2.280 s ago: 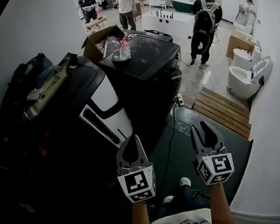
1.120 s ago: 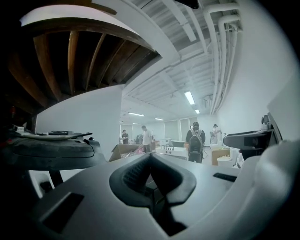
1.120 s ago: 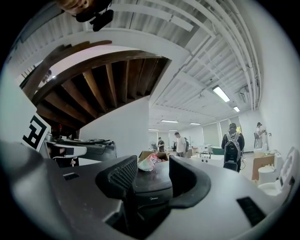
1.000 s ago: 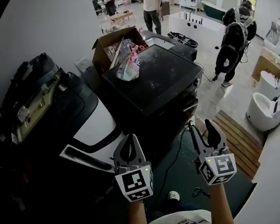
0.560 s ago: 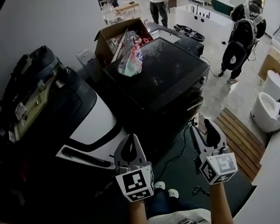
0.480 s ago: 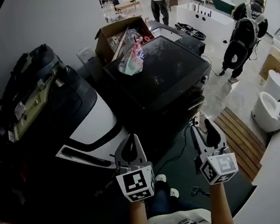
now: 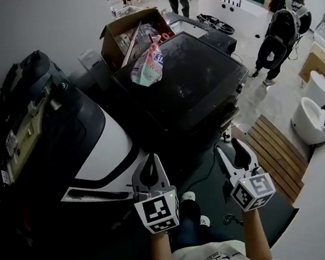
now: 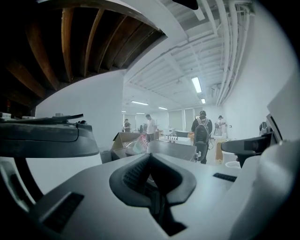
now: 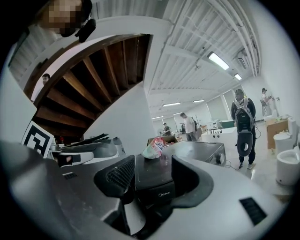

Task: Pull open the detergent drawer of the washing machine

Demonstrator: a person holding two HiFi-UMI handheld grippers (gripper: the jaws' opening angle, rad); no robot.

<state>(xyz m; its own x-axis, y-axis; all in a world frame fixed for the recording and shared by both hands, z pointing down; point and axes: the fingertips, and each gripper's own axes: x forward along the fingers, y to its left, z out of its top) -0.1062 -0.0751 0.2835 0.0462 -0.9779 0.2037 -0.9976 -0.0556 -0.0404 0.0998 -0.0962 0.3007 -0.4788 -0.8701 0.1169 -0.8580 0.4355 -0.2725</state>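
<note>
The black washer (image 7: 192,87) stands ahead of both claws, well apart from them. We cannot single out its detergent drawer on the dark front. A white appliance (image 7: 103,148) lies left of the left claw (image 7: 151,160), which is closed and empty. The right claw (image 7: 233,148) is opening wide, empty, framing the washer's front. A bag (image 7: 148,68) sits on the washer, far ahead.

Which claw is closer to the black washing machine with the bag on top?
Right, apparently. The right claw, jaws opening and empty, faces the front of the black washing machine; the left claw is further left, by the white-fronted machine.
</note>
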